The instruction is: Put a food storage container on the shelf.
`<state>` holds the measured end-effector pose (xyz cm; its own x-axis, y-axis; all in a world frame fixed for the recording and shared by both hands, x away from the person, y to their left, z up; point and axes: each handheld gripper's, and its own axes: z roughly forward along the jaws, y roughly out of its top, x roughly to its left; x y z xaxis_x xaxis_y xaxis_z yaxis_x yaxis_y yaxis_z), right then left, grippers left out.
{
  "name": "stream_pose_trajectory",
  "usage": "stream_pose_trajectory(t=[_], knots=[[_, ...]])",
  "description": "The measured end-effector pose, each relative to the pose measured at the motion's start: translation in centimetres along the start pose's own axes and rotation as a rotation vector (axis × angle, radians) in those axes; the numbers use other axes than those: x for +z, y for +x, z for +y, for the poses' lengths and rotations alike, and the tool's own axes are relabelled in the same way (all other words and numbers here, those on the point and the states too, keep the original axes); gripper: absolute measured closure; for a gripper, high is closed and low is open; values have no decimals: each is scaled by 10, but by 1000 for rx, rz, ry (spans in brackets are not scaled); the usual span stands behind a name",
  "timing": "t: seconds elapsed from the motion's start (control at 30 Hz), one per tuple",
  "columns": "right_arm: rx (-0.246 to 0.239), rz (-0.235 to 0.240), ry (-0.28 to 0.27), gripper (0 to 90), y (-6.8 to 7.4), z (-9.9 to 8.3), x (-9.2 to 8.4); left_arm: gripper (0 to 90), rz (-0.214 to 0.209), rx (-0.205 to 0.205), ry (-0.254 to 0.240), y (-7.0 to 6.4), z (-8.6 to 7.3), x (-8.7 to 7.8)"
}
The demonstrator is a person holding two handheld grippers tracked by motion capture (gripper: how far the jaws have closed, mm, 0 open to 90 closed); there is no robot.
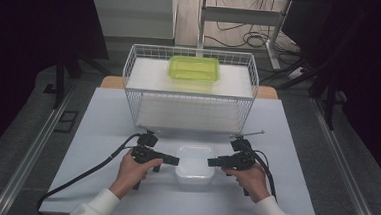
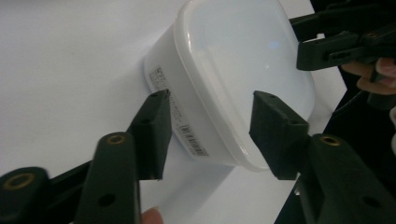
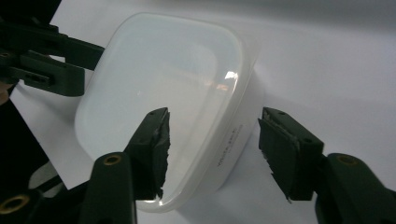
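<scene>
A white lidded plastic container (image 1: 195, 163) (image 2: 233, 60) (image 3: 163, 84) sits on the white table (image 1: 102, 132) near its front edge. My left gripper (image 1: 175, 160) (image 2: 211, 98) comes at it from the left. Its jaws straddle the container's near rim, one beside the labelled wall and one over the lid, with no firm press visible. My right gripper (image 1: 211, 162) (image 3: 215, 114) comes in from the right, one jaw over the lid. Its other jaw stands clear of the side wall. Each gripper view also shows the other gripper (image 2: 336, 46) (image 3: 46, 51) across the container.
A white wire basket (image 1: 134, 99) stands behind the container at the table's middle. A green lidded container (image 1: 194, 67) rests on a white board in it. Cables trail from both grippers toward the front edge.
</scene>
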<state>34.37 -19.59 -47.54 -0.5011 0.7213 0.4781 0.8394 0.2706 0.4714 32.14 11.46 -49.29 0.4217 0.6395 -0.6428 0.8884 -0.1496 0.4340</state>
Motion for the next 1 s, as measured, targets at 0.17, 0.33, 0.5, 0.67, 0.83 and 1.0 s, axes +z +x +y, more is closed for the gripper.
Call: stream_pose_trajectory(t=[0.17, 0.33, 0.5, 0.67, 0.83, 1.0], knots=[[76, 81, -5, 549, -5, -2, 2, 602, -50, -24, 0, 1, 0, 5], [102, 73, -23, 635, -4, -4, -2, 639, -41, -25, -12, 0, -2, 3], [135, 105, -39, 698, -6, -7, -6, 676, -39, -22, -30, -1, -2, -1], [143, 133, -64, 740, -6, -8, -11, 722, -39, -25, -50, -1, -3, -6], [119, 136, -81, 769, -3, -9, -14, 756, -26, -15, -78, -2, -4, -9], [84, 130, -100, 785, 1, -8, -16, 773, -17, -2, -101, -3, -5, -11]])
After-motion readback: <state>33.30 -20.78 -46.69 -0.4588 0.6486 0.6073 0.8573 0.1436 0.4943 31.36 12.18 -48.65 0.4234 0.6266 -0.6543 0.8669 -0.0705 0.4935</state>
